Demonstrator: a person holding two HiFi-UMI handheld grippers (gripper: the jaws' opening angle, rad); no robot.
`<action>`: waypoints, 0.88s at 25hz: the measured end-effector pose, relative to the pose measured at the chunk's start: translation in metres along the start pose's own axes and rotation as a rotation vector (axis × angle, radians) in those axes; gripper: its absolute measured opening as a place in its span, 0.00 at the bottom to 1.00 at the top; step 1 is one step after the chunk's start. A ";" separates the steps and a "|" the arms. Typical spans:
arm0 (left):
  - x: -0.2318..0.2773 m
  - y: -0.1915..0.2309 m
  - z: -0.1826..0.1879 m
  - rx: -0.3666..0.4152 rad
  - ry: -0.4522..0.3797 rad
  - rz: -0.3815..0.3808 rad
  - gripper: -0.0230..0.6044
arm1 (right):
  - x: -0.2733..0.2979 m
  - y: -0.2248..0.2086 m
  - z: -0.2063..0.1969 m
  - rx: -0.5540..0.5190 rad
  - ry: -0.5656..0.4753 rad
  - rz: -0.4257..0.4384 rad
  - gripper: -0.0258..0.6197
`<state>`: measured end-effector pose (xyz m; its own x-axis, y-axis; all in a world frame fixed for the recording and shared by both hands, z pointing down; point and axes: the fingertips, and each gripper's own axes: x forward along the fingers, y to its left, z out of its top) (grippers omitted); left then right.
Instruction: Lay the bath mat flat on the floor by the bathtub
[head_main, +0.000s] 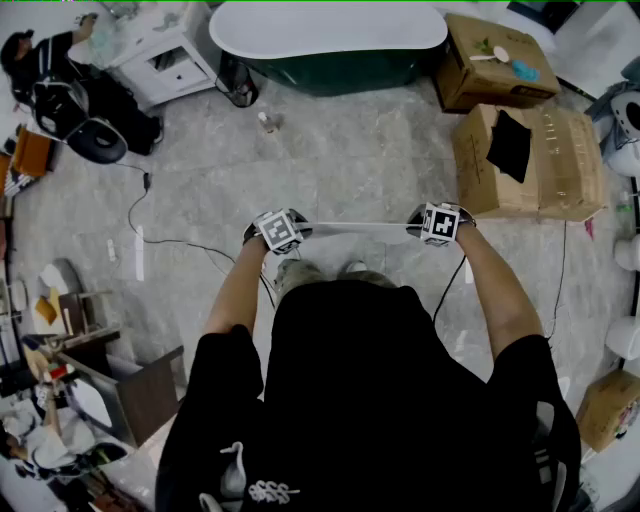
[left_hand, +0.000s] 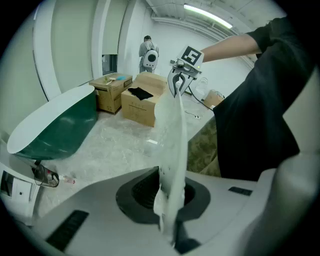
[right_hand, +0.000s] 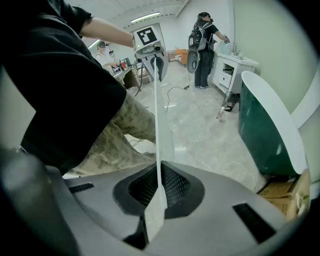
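Note:
A pale bath mat (head_main: 358, 229) hangs stretched between my two grippers above the grey floor, seen edge-on as a thin band. My left gripper (head_main: 293, 234) is shut on its left end, and in the left gripper view the mat (left_hand: 172, 150) runs up from the jaws (left_hand: 170, 227) to the other gripper (left_hand: 178, 80). My right gripper (head_main: 418, 228) is shut on the right end; the mat (right_hand: 157, 130) shows as a taut strip leaving its jaws (right_hand: 152, 220). The white-rimmed green bathtub (head_main: 330, 40) stands at the far side of the floor, well ahead of the mat.
Cardboard boxes (head_main: 530, 160) stand right of the tub. A white cabinet (head_main: 165, 55) and a person with a backpack (head_main: 60, 85) are at the far left. A small bottle (head_main: 266, 122) and a black cable (head_main: 170, 238) lie on the floor. Furniture clutter (head_main: 70, 370) fills the left.

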<state>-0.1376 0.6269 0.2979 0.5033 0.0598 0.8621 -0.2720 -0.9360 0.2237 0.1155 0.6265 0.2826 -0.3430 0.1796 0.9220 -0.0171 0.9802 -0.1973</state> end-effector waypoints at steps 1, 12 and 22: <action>-0.001 0.001 0.001 0.004 0.004 0.008 0.08 | -0.001 0.000 -0.002 -0.011 0.005 -0.013 0.08; -0.021 0.006 0.018 0.065 0.004 0.062 0.08 | -0.016 -0.009 0.003 -0.012 -0.041 -0.074 0.08; -0.009 0.057 0.035 0.083 0.000 0.026 0.08 | -0.026 -0.053 0.000 -0.084 0.026 -0.120 0.08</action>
<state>-0.1287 0.5604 0.2873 0.4969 0.0352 0.8671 -0.2157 -0.9628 0.1627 0.1249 0.5694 0.2691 -0.3192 0.0622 0.9456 0.0228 0.9981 -0.0579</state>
